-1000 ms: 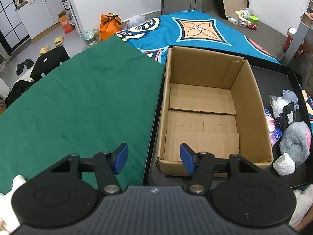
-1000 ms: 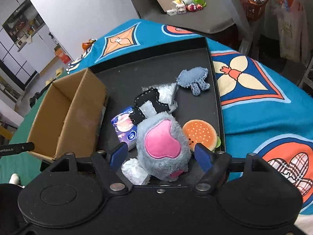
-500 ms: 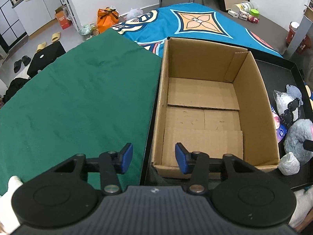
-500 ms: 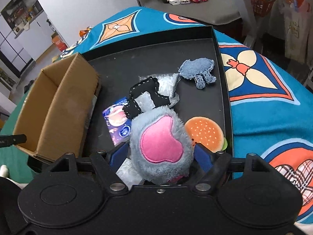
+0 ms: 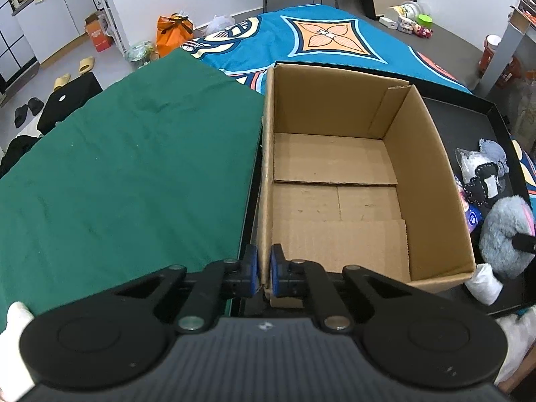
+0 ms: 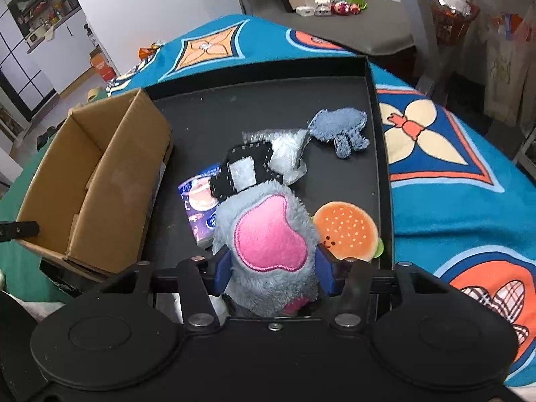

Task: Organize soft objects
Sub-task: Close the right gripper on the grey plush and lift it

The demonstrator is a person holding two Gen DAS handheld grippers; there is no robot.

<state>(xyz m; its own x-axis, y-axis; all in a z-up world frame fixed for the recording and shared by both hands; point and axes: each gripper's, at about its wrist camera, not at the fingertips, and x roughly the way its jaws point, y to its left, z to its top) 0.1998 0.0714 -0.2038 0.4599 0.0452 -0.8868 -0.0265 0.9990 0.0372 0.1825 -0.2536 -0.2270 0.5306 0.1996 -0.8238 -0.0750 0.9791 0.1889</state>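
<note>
Cardboard box point(image 5: 338, 181), open-topped, brown: left gripper point(image 5: 264, 274) clamps its near wall at 6 o'clock. Grey furry plush point(image 6: 268, 244) with pink patch, on black tray point(image 6: 254, 100): right gripper point(image 6: 273, 273) closing, pads pressing its sides.

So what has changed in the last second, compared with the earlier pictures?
The left hand-held gripper closed onto the cardboard box wall. The right hand-held gripper is closing around the grey plush toy, its pads now against it. The burger toy and black tray stayed put.
</note>
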